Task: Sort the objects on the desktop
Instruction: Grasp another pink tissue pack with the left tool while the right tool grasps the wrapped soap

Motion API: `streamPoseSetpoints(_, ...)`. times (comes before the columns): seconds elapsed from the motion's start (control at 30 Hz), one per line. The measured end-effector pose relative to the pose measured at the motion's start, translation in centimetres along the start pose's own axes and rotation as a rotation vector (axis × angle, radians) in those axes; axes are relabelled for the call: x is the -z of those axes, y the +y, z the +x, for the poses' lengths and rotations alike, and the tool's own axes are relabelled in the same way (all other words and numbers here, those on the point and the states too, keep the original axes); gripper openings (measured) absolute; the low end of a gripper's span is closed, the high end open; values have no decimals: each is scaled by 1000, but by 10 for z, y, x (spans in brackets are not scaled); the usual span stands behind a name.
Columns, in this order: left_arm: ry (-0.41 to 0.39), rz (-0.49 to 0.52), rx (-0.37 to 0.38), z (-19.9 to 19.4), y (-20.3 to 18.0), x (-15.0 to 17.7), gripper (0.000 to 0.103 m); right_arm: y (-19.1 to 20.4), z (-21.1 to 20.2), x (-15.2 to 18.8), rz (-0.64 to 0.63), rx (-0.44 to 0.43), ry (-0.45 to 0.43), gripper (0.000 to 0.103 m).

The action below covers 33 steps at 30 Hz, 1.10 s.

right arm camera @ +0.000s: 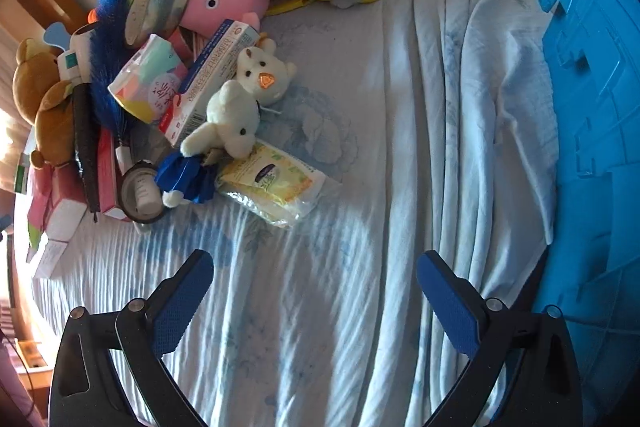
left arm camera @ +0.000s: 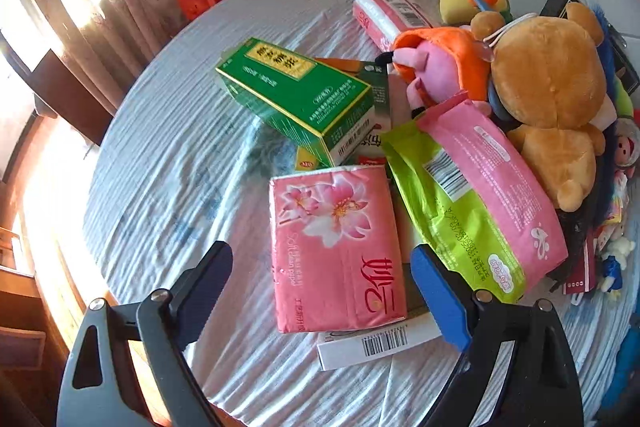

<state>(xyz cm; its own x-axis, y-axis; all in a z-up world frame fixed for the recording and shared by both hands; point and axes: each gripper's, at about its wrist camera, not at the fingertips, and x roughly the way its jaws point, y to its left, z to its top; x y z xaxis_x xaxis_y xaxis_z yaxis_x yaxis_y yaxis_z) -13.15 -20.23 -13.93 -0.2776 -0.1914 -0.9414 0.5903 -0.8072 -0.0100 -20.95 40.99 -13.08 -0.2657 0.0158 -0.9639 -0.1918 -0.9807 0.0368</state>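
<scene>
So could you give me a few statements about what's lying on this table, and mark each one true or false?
1. The pink flowered tissue pack lies between the left gripper's open fingers. True.
2. The right gripper grips the white plush bear. False: its fingers are open over bare pale blue cloth.
3. The green rectangular carton lies tilted on other boxes. True.
4. A blue plastic crate stands at the right gripper's right. True.
5. The brown plush bear lies alone on the floor. False: it rests in the pile on the table.
</scene>
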Motion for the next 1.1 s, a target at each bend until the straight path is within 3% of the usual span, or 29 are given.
streamPoseSetpoints(0.1,39,29,0,17,-11,6,92,7,6,-2,-10,-9,13,103)
streamPoseSetpoints(0.23,63,71,-78,42,-19,1,92,13,10,-1,-24,-13,29,103)
streamPoseSetpoints(0.47,183,-53,-33,83,-2,-2,93,14,19,-4,-37,5,41,103)
streamPoseSetpoints(0.57,205,-30,-36,92,-4,0,95,22,27,-13,-113,27,18,103)
streamPoseSetpoints(0.7,182,10,-39,92,-8,1,96,28,46,-27,-188,41,32,103)
streamPoseSetpoints(0.8,191,-30,-12,96,0,2,103,28,58,-35,-191,45,62,102)
streamPoseSetpoints(0.87,167,-34,-15,95,0,4,103,31,63,-38,-226,45,70,91)
streamPoseSetpoints(1.0,143,-44,-13,94,-2,7,103,35,76,-42,-246,27,87,89)
streamPoseSetpoints(1.03,142,-50,-14,93,-2,7,100,37,78,-43,-254,39,80,89)
streamPoseSetpoints(1.07,131,-52,-12,90,-3,6,89,39,81,-43,-264,41,80,85)
streamPoseSetpoints(1.1,122,-50,-28,87,-4,5,88,41,84,-43,-271,38,83,81)
